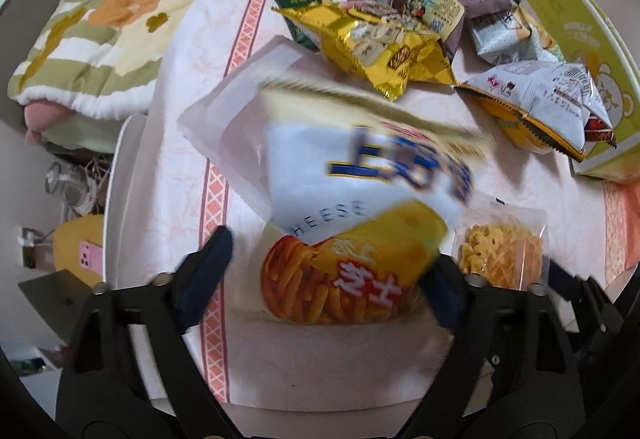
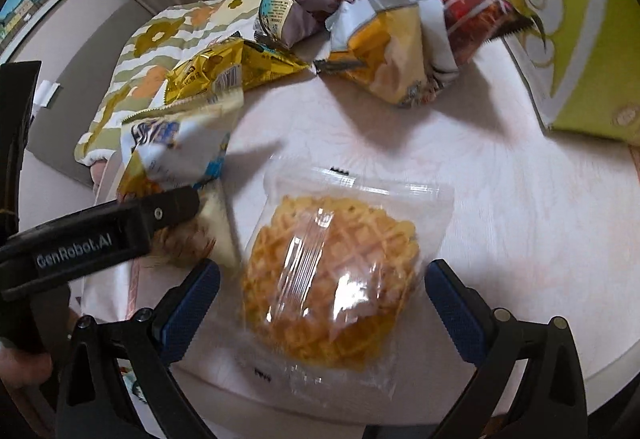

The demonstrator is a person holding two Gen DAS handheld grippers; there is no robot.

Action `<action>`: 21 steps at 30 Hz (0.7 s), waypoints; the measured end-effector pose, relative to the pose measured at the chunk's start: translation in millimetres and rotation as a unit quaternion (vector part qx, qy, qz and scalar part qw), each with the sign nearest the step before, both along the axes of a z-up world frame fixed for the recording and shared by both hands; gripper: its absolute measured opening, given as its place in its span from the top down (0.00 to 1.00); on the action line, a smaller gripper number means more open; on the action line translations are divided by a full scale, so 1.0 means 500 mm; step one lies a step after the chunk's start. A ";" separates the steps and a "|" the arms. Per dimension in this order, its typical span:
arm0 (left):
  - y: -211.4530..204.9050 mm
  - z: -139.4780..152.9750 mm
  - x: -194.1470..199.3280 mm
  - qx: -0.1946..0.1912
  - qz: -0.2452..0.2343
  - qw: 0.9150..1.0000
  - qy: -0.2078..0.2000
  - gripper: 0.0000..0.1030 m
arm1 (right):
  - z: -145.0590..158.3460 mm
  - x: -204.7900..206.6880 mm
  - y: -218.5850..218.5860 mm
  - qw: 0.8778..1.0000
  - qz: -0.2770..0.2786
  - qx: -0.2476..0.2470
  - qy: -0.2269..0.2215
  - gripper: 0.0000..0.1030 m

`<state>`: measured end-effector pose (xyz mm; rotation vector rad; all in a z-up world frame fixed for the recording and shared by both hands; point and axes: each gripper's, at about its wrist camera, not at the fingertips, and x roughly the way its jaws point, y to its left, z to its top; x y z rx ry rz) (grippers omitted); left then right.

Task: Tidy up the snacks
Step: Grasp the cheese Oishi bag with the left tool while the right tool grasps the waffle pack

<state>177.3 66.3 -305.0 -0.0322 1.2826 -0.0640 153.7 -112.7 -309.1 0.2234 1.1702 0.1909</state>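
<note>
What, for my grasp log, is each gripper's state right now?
Left gripper: open, cheese snack bag between its jaws, not clamped.
Right gripper: open, straddling the waffle packet, not touching it.

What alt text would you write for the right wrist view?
A round waffle-pattern pastry in a clear plastic wrapper lies on the pale tablecloth between the open blue-padded fingers of the right claw. The left claw is at a white cheese snack bag.
</note>
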 end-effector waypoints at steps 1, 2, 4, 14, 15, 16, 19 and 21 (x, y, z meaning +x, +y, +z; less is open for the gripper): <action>0.000 -0.003 0.000 0.001 0.000 1.000 0.002 0.26 | -0.002 0.004 0.005 1.000 0.003 -0.006 -0.001 0.01; 0.000 -0.002 0.000 0.002 0.000 1.000 -0.001 0.26 | -0.003 0.007 0.011 1.000 0.007 -0.015 -0.002 0.01; -0.001 -0.001 -0.002 0.004 -0.002 1.000 -0.003 0.29 | -0.004 0.009 0.023 0.999 0.016 -0.032 -0.005 0.01; -0.012 0.015 -0.017 0.010 -0.009 1.000 -0.016 0.39 | -0.019 0.018 0.062 0.996 0.037 -0.079 -0.021 0.01; -0.009 0.019 -0.019 0.008 -0.007 1.000 -0.017 0.40 | -0.020 0.019 0.067 0.995 0.042 -0.086 -0.022 0.01; -0.007 0.022 -0.021 0.005 -0.004 1.000 -0.019 0.41 | -0.021 0.021 0.071 0.994 0.046 -0.091 -0.024 0.02; 0.001 0.032 -0.028 0.003 0.003 1.000 -0.024 0.41 | -0.016 0.024 0.079 0.993 0.061 -0.098 -0.039 0.18; 0.008 0.036 -0.031 0.002 0.007 1.000 -0.024 0.42 | -0.016 0.024 0.073 0.992 0.067 -0.094 -0.040 0.22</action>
